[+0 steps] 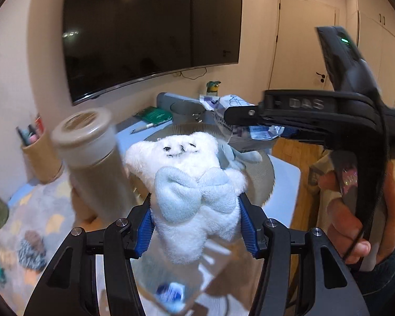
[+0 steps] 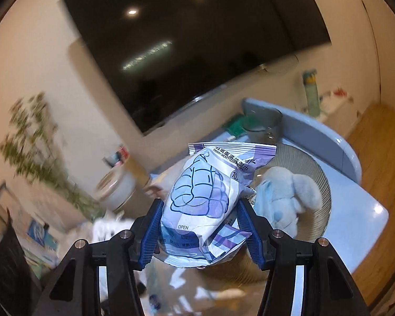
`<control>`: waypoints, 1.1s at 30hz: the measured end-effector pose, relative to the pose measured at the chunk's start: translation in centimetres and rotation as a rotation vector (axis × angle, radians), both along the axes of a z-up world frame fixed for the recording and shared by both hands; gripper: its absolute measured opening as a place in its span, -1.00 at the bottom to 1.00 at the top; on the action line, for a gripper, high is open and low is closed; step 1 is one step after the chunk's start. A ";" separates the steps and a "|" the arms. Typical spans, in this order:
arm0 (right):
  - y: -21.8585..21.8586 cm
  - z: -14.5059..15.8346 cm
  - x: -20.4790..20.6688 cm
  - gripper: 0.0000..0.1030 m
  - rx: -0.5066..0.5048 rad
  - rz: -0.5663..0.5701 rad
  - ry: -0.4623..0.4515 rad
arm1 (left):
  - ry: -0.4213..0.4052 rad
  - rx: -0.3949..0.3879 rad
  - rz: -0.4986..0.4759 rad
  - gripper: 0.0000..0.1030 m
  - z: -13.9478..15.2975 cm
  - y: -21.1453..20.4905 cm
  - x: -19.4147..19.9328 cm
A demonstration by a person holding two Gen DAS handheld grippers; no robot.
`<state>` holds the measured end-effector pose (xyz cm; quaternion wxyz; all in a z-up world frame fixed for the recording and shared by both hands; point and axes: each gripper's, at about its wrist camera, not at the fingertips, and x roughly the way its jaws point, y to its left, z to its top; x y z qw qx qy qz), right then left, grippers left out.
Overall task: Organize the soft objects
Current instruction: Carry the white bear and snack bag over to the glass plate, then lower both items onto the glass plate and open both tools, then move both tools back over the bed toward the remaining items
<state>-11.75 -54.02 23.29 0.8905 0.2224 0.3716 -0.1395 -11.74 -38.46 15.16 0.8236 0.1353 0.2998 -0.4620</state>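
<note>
The blue-padded fingers (image 1: 144, 226) of the left gripper (image 1: 197, 226) are pressed against both sides of a white plush toy (image 1: 184, 184) with a pale blue bow and a stitched face, holding it up off the tabletop (image 1: 284, 181). Just beyond those fingers lies a round woven basket (image 1: 266, 181), with a blurred beige bottle (image 1: 92, 152) to their left. Ahead and to their right, the right gripper (image 2: 198, 226) reaches in, held by a person's hand (image 1: 347, 210). Its own fingers (image 2: 151, 231) clamp a white and purple wet wipes packet (image 2: 205, 200) from both sides. Right of these fingers, a pale blue plush toy (image 2: 287, 197) lies inside the basket. Farther ahead of the fingers stand a grey cup (image 2: 263, 126) and a dark wall-mounted television (image 2: 192, 44).
</note>
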 end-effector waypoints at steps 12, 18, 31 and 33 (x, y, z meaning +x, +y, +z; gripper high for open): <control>-4.5 -1.5 5.9 0.54 0.029 -0.035 0.106 | -0.061 0.048 0.074 0.53 -1.3 -6.1 3.1; -4.5 -0.9 2.7 0.54 0.064 -0.048 0.071 | 0.025 0.015 -0.026 0.53 -1.8 -4.5 1.5; 4.8 2.5 -3.4 0.55 -0.066 0.096 -0.013 | -0.067 -0.084 -0.040 0.53 3.4 11.8 -2.1; 8.1 3.2 -3.5 0.55 -0.110 0.184 -0.024 | -0.100 -0.089 0.043 0.53 4.6 16.2 -1.7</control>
